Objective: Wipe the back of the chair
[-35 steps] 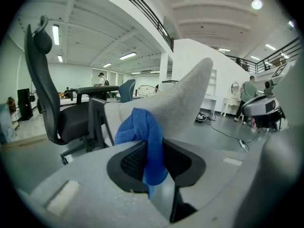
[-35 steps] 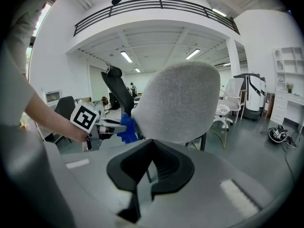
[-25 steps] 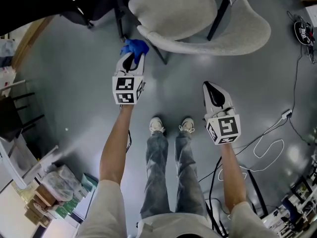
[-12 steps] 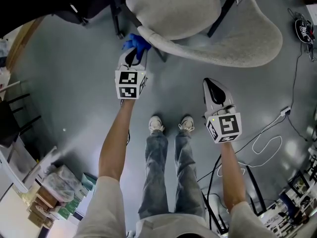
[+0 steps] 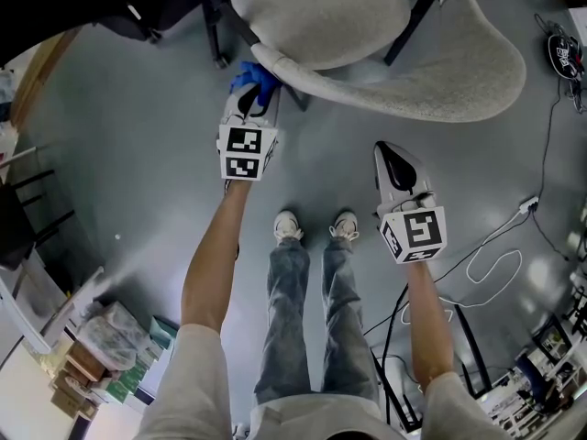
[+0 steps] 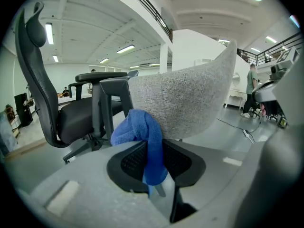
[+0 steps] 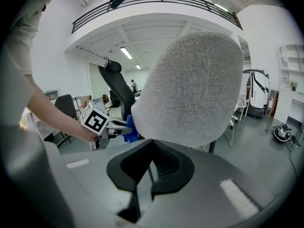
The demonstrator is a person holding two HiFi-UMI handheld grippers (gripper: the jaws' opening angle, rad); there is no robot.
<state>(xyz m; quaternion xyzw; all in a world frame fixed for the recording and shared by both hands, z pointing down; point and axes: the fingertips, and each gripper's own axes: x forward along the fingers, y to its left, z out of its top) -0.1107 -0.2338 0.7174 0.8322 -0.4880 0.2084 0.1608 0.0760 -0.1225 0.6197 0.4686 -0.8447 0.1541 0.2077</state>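
Left gripper: I hold it at the far left, at the left edge of the grey chair. Its fingers pinch a blue cloth, which bunches up above them.
Cloth position: the bunched end sits at the left edge of the chair back. It looks to be touching the fabric there.
Right gripper: I hold it nearer to me and right of the left one, apart from the chair and pointing at the back. Its fingers are pressed together with nothing between them.
Chair: pale grey fabric shell on dark legs, standing on the grey floor, with its back towards me.
Black office chair: just left of the grey one, further off.
Containers: boxes and a clear bag are stacked at the near left; I cannot make out what they hold.
Cables: loose on the floor at the right.
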